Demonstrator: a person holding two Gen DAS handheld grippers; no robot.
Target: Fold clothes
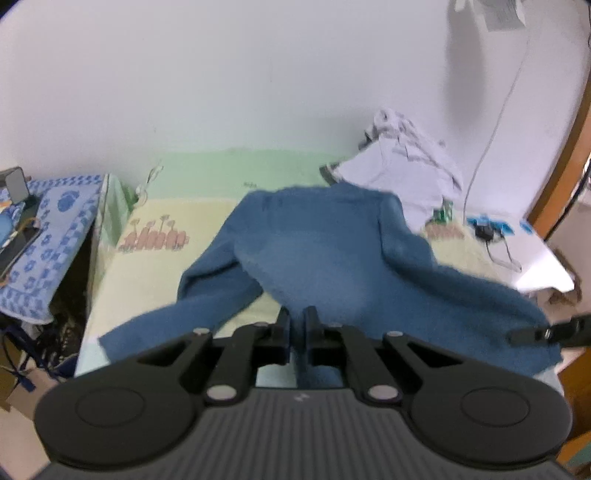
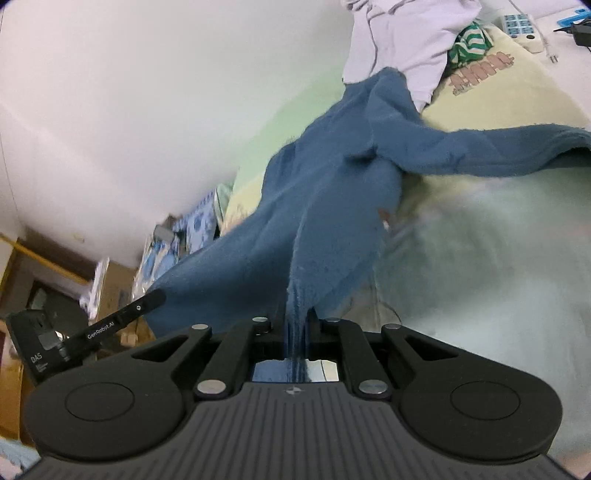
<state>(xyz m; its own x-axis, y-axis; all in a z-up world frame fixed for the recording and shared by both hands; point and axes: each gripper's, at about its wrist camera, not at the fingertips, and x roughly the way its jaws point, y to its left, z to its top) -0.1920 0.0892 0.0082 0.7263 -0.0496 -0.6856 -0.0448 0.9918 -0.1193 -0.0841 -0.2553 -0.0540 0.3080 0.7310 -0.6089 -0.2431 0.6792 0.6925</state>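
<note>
A blue fleece sweater lies spread on the bed, body in the middle, one sleeve to the lower left and one to the lower right. My left gripper is shut on the sweater's near hem. In the right wrist view the same sweater stretches away from my right gripper, which is shut on a bunched edge of it. The right gripper's finger shows at the right edge of the left wrist view. The other gripper's body shows at the left of the right wrist view.
The bed has a yellow and green sheet. A pile of pale clothes lies at the far right by the wall. A power strip and cable lie on the bed's right side. A side table with a blue cloth stands left.
</note>
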